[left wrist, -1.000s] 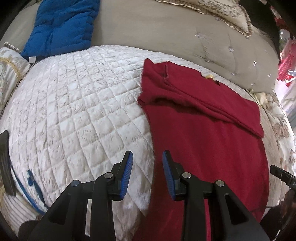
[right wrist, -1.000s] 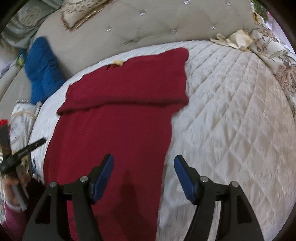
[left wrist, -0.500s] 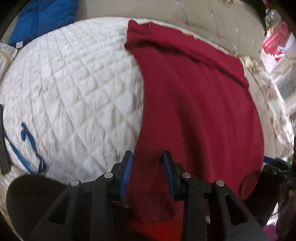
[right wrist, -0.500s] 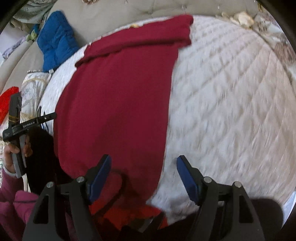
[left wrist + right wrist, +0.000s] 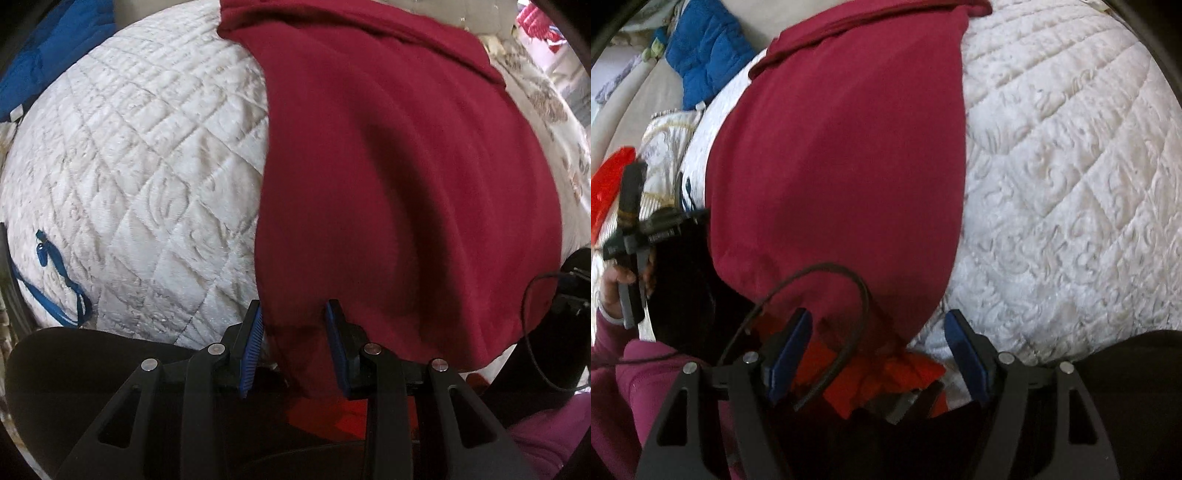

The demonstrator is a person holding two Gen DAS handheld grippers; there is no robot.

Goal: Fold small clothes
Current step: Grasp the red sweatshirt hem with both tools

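While the quilt [image 5: 140,177] gives you a soft, giving surface, you want each gripper low enough at the near edge to catch only the garment [image 5: 399,177] and none of the bedding under it. Judging from how things lie, the step in hand is taking the near hem at both corners so it can be carried over toward the far end, where a band of the cloth is already doubled back. Pinch close to the hem's outer corners, take all layers together, and lift both sides evenly, or the fold will likely skew.

Your garment lies flat and lengthwise along the quilt, its near hem draping just over the bed's edge. The blue cushion [image 5: 701,48] sits well apart at the far left and is no concern.

Your left gripper [image 5: 293,347] is unclenched, with the garment's near left corner hanging between its pads, not yet pinched. Your right gripper [image 5: 877,354] is spread wide, and the near right corner sits between its pads, closer to the left one; it grasps nothing. A black cable [image 5: 849,306] loops across that gap, so keep it out of the pinch.
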